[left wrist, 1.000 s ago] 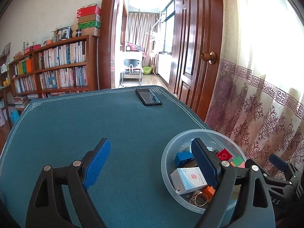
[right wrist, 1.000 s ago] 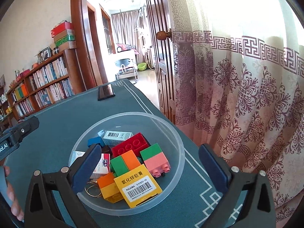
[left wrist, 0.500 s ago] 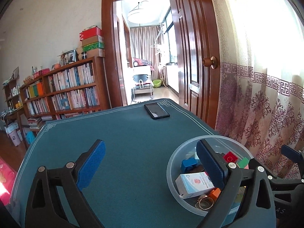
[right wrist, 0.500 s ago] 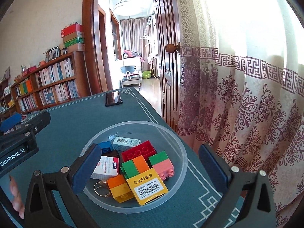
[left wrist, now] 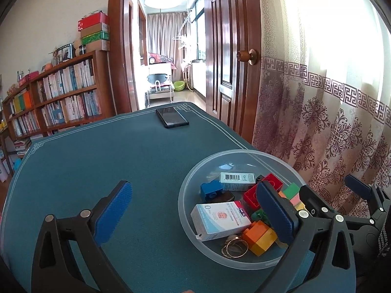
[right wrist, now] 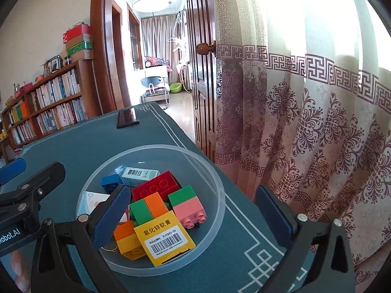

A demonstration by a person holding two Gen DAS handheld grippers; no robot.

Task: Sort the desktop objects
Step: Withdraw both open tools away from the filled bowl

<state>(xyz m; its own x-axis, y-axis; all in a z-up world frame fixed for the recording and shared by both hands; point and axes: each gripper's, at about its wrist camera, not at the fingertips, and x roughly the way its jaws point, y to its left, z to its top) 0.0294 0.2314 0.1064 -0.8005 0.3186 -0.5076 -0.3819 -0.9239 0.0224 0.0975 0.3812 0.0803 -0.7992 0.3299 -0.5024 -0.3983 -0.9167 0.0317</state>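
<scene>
Landmark: a clear plastic bowl (right wrist: 220,210) stood on the blue-green table mat (left wrist: 97,156), near the mat's edge by the curtain (right wrist: 317,122)
Bowl contents: a red brick (right wrist: 155,185), a green and pink brick (right wrist: 187,204), a green and orange brick (right wrist: 146,207), a blue brick (left wrist: 211,191), a yellow carton (right wrist: 165,240), a white carton (left wrist: 220,219) and metal rings (left wrist: 234,245) all lay inside it
Left gripper (left wrist: 195,212): its jaws were opening, nothing between them; one finger hung over the bowl, the other over bare mat beside it
Right gripper (right wrist: 193,213): released and empty, straddling the bowl's curtain side
Phone (left wrist: 172,117): flat on the mat, well beyond the bowl, toward the doorway
</scene>
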